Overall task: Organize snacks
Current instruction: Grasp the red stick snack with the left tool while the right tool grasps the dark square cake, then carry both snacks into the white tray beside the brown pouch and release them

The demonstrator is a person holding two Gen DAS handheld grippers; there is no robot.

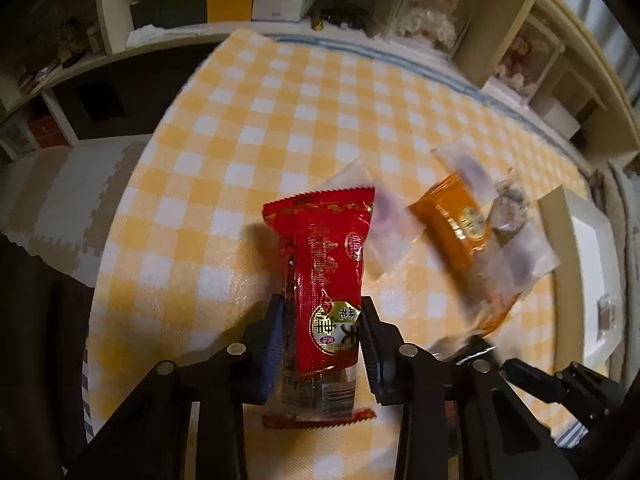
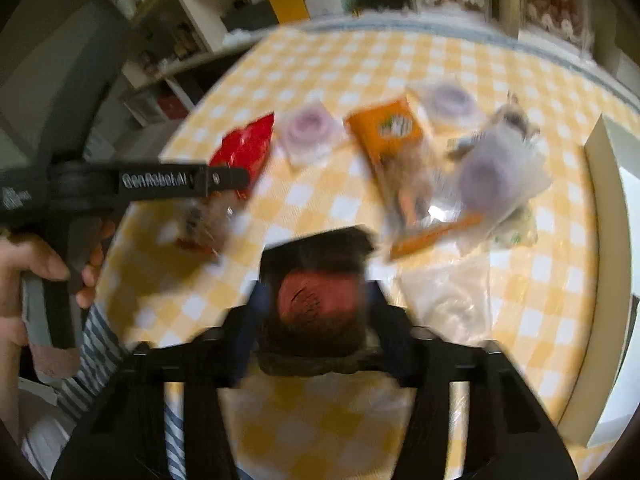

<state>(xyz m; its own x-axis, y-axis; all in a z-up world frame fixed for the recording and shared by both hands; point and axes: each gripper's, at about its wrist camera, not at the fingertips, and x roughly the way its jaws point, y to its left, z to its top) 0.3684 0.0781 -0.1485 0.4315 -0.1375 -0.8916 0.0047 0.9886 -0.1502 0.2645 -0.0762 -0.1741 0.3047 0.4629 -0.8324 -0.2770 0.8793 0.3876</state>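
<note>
My left gripper [image 1: 322,308] is shut on a red snack packet [image 1: 324,264] and holds it above the yellow checked tablecloth [image 1: 260,120]. The packet also shows in the right wrist view [image 2: 244,152], with the left gripper's body across it. My right gripper [image 2: 314,300] is shut on a dark packet with a reddish round snack [image 2: 316,296]; the view is blurred. An orange packet [image 1: 452,216] [image 2: 386,132] and clear packets of purple round snacks [image 1: 386,220] [image 2: 308,134] lie on the cloth beyond both grippers.
A white tray [image 1: 588,264] stands at the table's right edge, also in the right wrist view [image 2: 608,240]. An empty clear bag [image 2: 448,300] lies near my right gripper. Cluttered shelves [image 1: 240,4] run behind the table.
</note>
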